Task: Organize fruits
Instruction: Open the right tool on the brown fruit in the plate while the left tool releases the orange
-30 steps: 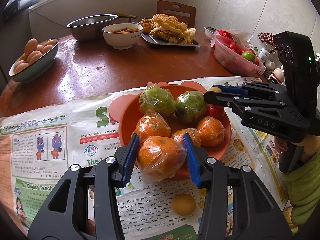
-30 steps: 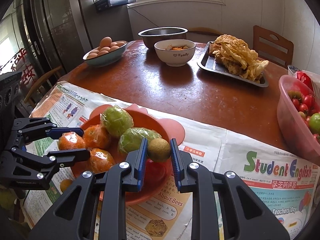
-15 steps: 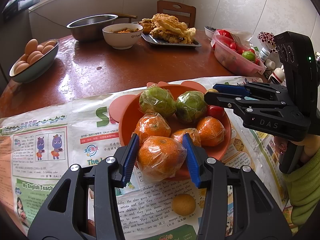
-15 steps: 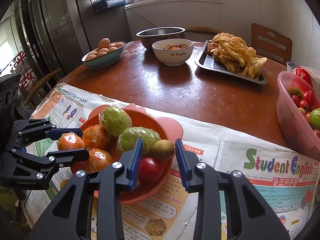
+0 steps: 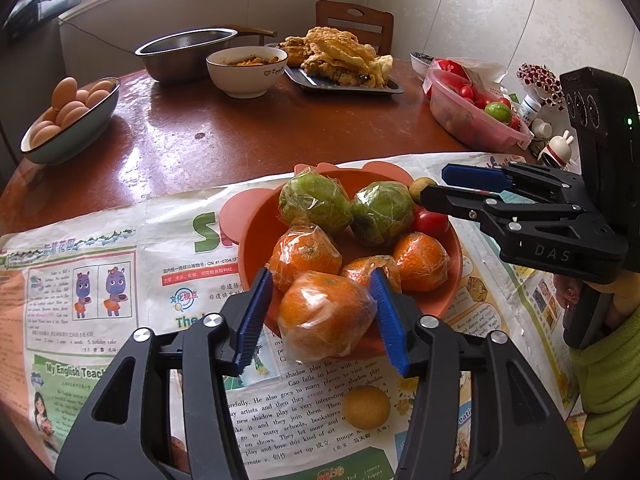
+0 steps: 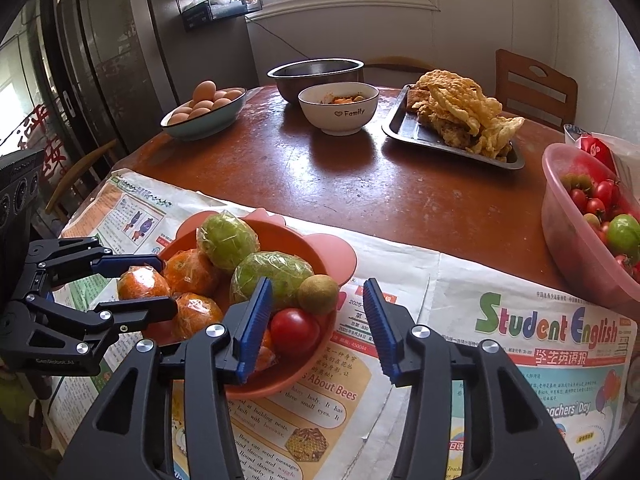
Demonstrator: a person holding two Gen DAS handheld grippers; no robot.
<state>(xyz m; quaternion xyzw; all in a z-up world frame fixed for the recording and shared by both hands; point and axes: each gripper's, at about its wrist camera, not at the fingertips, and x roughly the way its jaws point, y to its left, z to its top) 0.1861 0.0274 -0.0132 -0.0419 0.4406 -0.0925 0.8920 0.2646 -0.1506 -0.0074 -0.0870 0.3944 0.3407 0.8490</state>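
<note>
So the wrapped orange (image 5: 326,312) sits at the near rim of the orange bowl (image 5: 256,240), on the newspaper (image 5: 100,272), between the left gripper (image 5: 324,316) pads. Its jaws are opening and the blue pads look just clear of the plastic wrap. The gripper tilts down toward the bowl from the near side. The right gripper (image 6: 318,324) angles down at the bowl's other edge, jaws also opening, nothing gripped; a small brown fruit (image 6: 318,294) and a red tomato (image 6: 294,332) lie in the bowl between its fingers. A green sleeve (image 5: 608,368) shows behind the right gripper's handle.
</note>
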